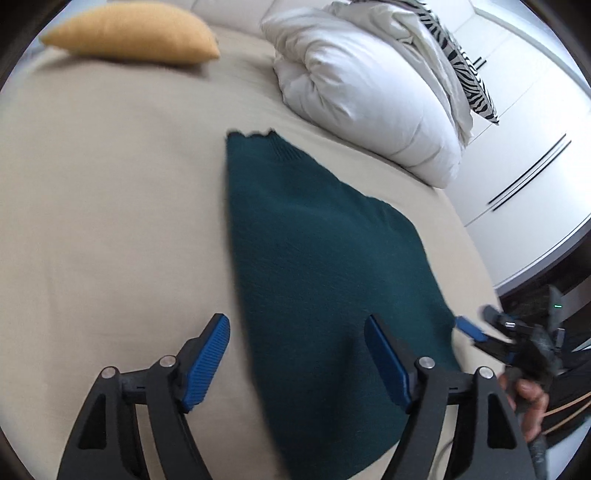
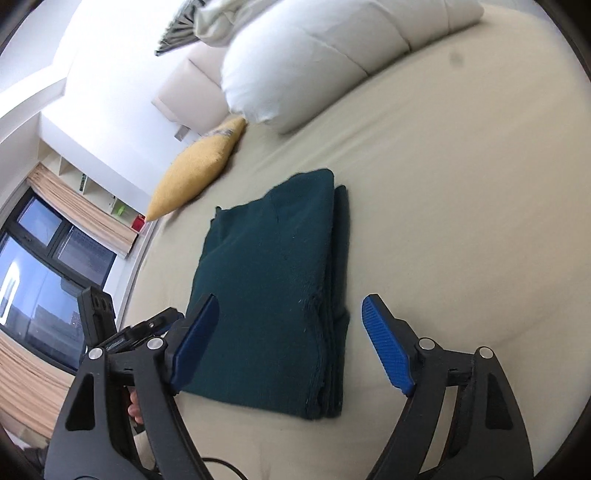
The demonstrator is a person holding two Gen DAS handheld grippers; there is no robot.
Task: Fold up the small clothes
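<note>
A dark teal knitted garment [image 1: 317, 266] lies folded flat on the beige bed sheet [image 1: 110, 221]. In the right wrist view it [image 2: 273, 288] shows as a neat rectangle with stacked layers along its right edge. My left gripper [image 1: 295, 363] is open and empty, hovering over the garment's near end. My right gripper [image 2: 290, 341] is open and empty, its fingers straddling the garment's near edge above it. The right gripper also shows in the left wrist view [image 1: 476, 332] at the garment's right corner.
A yellow cushion [image 1: 129, 35] lies at the far side of the bed. A bundled white duvet [image 1: 369, 96] with a zebra-print cloth [image 1: 461, 66] sits at the back right. White wardrobe doors [image 1: 528, 166] stand past the bed edge. A window [image 2: 44, 280] is at left.
</note>
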